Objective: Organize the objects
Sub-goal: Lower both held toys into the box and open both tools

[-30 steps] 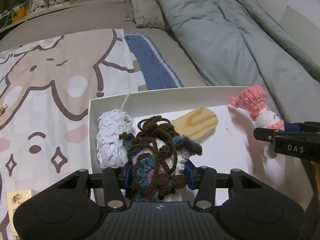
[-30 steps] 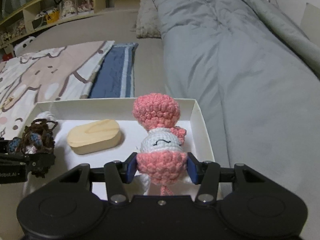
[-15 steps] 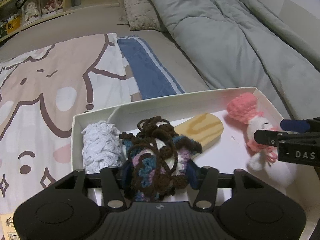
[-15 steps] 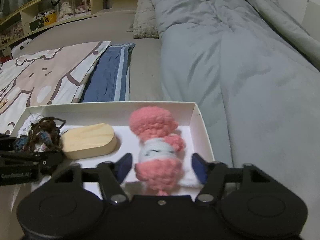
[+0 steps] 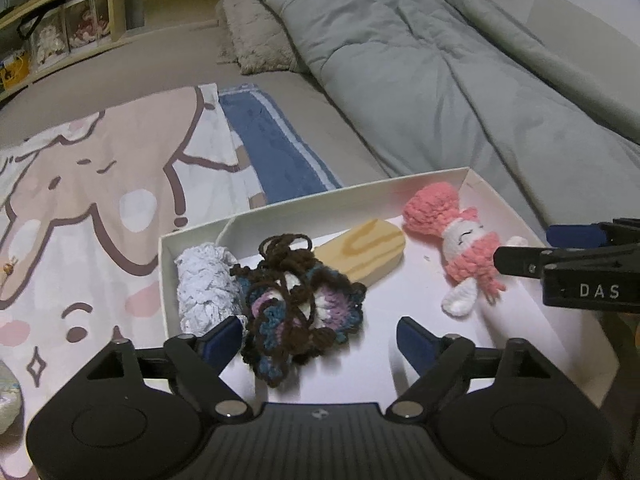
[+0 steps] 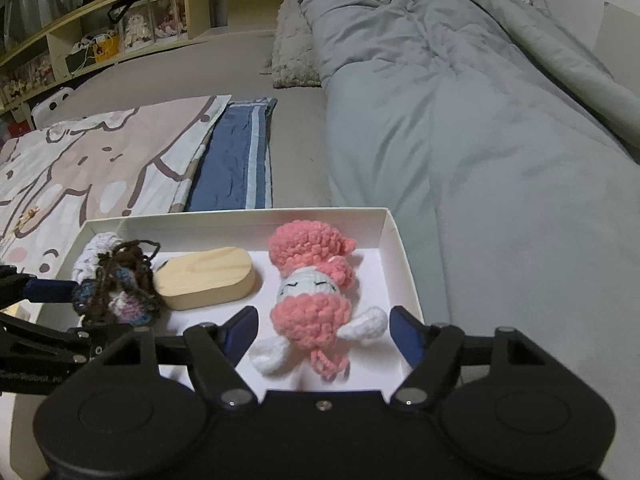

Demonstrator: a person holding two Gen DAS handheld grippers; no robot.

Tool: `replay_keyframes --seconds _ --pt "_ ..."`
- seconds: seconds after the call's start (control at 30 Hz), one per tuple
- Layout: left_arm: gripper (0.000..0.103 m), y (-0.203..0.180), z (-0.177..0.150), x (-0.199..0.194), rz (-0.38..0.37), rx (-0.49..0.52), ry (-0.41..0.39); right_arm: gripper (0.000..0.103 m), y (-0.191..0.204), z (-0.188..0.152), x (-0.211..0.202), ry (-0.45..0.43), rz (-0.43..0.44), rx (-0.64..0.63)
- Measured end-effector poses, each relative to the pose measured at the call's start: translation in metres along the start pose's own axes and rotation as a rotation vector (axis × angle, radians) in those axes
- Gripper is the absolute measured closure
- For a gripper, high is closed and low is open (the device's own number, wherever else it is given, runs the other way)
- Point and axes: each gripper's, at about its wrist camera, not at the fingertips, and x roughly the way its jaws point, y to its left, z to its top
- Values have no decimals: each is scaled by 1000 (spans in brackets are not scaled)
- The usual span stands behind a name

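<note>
Four things are seen laid in a white box (image 6: 394,240) on the bed, a pink crocheted doll (image 6: 310,300) between the right gripper (image 6: 320,330)'s parted jaws and a brown yarn bundle (image 5: 298,304) between the left gripper (image 5: 312,340)'s just-widened ones, neither gripped, so sorting seems nearly done.

**Your two black grippers, up close**

Your left gripper (image 5: 318,340) shows a matte black housing, ribbed at centre, round discs either side, silver screws, and blue pads (image 5: 416,344). At the right edge, your right gripper (image 5: 560,252) reads "DAS" in white. Its own view repeats that build (image 6: 320,326).
</note>
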Motion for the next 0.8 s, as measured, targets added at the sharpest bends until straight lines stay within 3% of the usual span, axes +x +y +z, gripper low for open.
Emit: replay_keyframes --seconds 0.57,0.8 --pt "2 2 -8 -88 11 5 -77 26 6 -14 -89 -73 27 84" --pt "0 5 -19 -120 3 -1 -118 13 15 -24 -120 -96 -4 74"
